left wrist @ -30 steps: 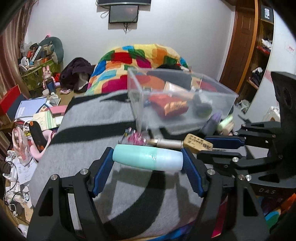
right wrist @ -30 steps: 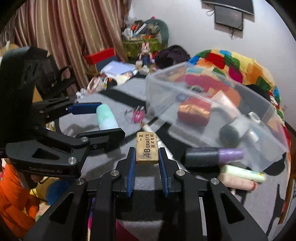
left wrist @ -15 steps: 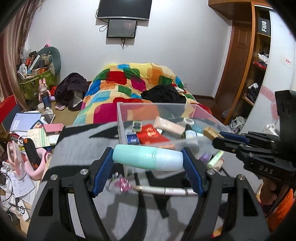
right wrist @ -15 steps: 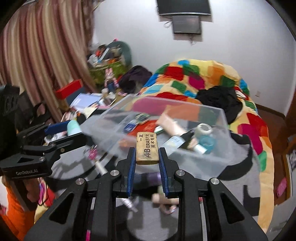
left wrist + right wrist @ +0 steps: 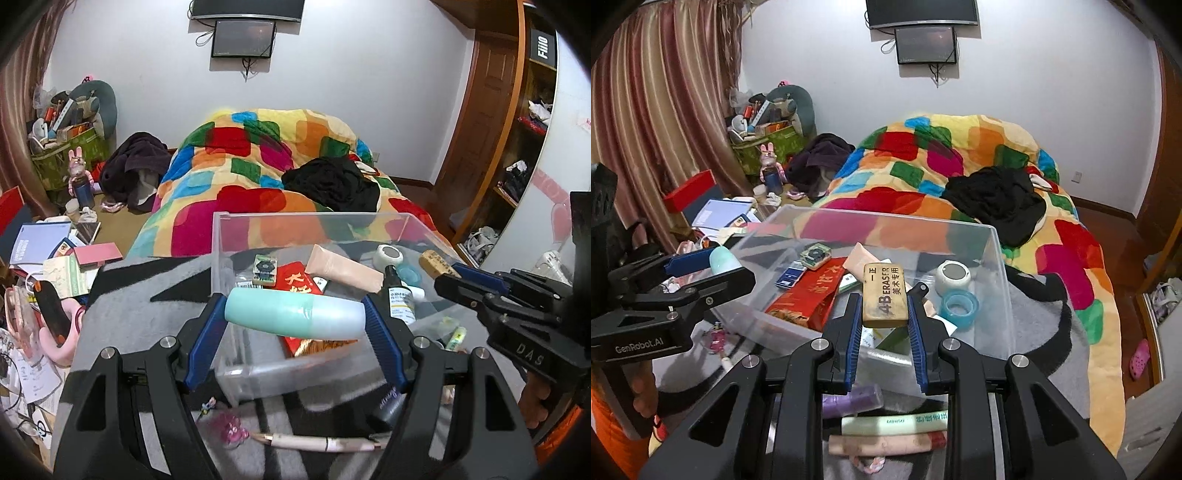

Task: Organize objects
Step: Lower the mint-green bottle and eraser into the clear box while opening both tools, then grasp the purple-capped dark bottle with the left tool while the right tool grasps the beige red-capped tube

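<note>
My left gripper [image 5: 295, 314] is shut on a mint-green bottle [image 5: 291, 313], held sideways above the near edge of a clear plastic box [image 5: 258, 373]. My right gripper [image 5: 884, 306] is shut on a tan 4B eraser [image 5: 884, 295], held over the same box [image 5: 1001, 295]. The box holds a red packet [image 5: 809, 291], a beige tube [image 5: 343, 267], a dropper bottle [image 5: 397, 295], a blue tape roll [image 5: 958, 302] and a white jar [image 5: 953, 275]. The right gripper also shows at the right of the left wrist view [image 5: 439, 273].
The box stands on a grey and black blanket [image 5: 140, 314]. In front of it lie a purple bottle [image 5: 853, 400], a green tube [image 5: 894, 422], a pink tube [image 5: 886, 443], a white pen [image 5: 317, 441] and a pink hair clip [image 5: 231, 432]. A colourful quilt [image 5: 266, 166] lies behind.
Both grippers have risen and moved forward from low over the blanket to above the box, each still holding its object. The box interior now shows from above.
</note>
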Tool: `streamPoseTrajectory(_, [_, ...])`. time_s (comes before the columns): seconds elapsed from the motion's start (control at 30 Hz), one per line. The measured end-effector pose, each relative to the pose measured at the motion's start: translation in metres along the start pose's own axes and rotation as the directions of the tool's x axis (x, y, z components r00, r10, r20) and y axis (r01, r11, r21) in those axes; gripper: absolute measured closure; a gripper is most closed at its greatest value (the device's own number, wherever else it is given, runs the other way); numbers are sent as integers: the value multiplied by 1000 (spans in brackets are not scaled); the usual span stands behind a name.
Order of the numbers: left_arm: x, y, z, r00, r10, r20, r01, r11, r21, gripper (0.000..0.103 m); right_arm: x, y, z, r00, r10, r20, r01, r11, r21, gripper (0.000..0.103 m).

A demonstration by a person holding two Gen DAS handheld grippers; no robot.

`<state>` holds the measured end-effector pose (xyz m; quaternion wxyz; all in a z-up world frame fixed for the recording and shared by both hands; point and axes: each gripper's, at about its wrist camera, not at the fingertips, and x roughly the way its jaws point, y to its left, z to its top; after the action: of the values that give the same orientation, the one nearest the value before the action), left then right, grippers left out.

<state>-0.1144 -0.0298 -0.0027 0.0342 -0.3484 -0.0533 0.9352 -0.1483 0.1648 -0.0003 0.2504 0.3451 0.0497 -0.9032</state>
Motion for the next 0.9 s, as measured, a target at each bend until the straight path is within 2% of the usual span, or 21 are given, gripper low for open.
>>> streamPoseTrajectory(0.27, [18, -3, 5, 999, -3, -49, 2, 1000, -4, 29, 15, -1, 0, 999, -20, -32, 20, 1000, -12, 80])
streamPoseTrajectory(0.33, [17, -4, 5, 998, -15, -56, 15, 1000, -2, 29, 14, -1, -2, 999, -16, -37, 16, 1000, -18, 76])
streamPoseTrajectory(0.4, [14, -6, 4, 998, -31, -61, 30, 1000, -4, 26, 11, -3, -3, 999, -11, -36, 10, 1000, -16, 61])
streamPoseTrajectory(0.47, [10, -8, 3, 998, -31, -56, 32, 999, 3, 25, 4, -4, -4, 1000, -6, -24, 5, 1000, -8, 56])
streamPoseTrajectory(0.73, [-18, -14, -4, 999, -27, -22, 28, 999, 36, 13, -25, -12, -8, 1000, -15, 19, 15, 1000, -13, 43])
streamPoseTrajectory(0.8, [-22, -16, -9, 999, -24, -28, 26, 998, 49, 11, -33, -14, -11, 999, -26, 31, 26, 1000, -14, 38])
streamPoseTrajectory(0.9, [-24, -17, -19, 998, -25, -55, 29, 997, 70, 9, -41, -17, -19, 998, -46, 34, 47, 998, -31, 34])
